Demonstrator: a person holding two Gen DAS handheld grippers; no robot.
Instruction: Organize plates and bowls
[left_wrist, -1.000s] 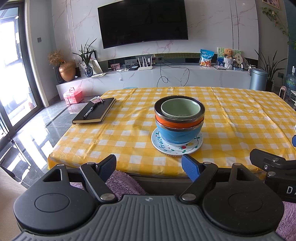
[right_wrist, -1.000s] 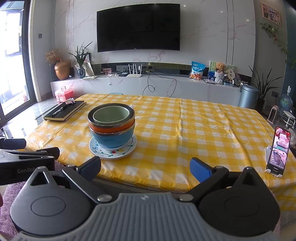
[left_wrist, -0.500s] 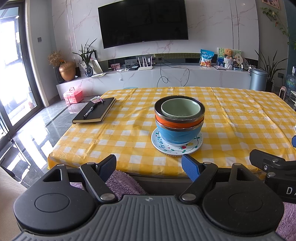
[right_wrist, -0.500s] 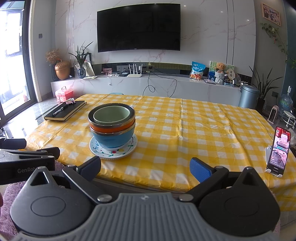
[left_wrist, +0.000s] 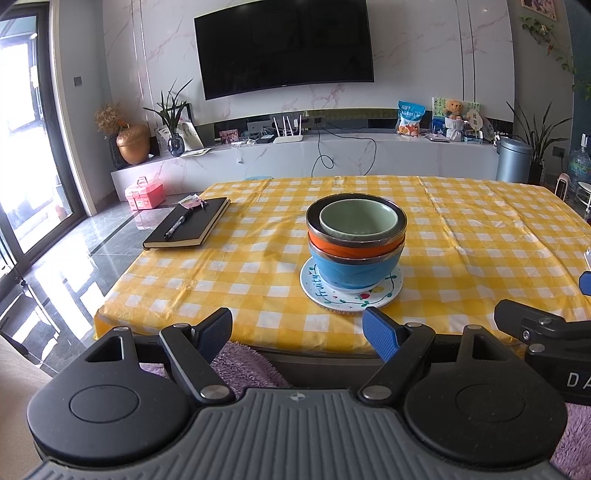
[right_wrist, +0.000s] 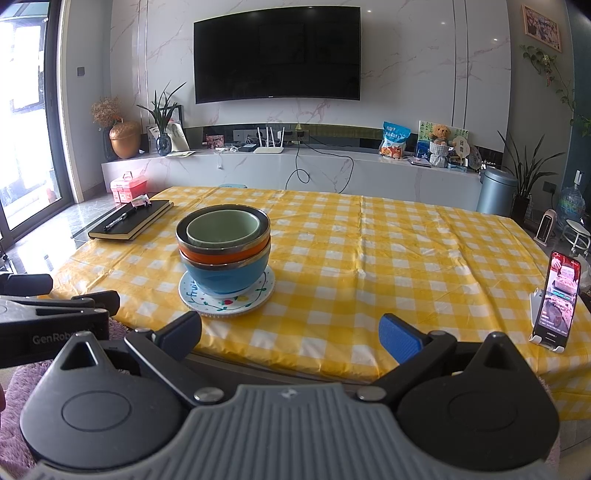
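One checked table (left_wrist: 258, 258) (yellow) — television (left_wrist: 284, 48) behind.

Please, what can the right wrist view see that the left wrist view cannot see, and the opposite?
Only the right wrist view shows the phone on its stand at the table's right edge, and a framed picture in full.

Only the left wrist view shows more of the floor beside the table.

Both show the open left gripper and open right gripper, the stacked bowls on the plate, the notebook with a pen, and the television.
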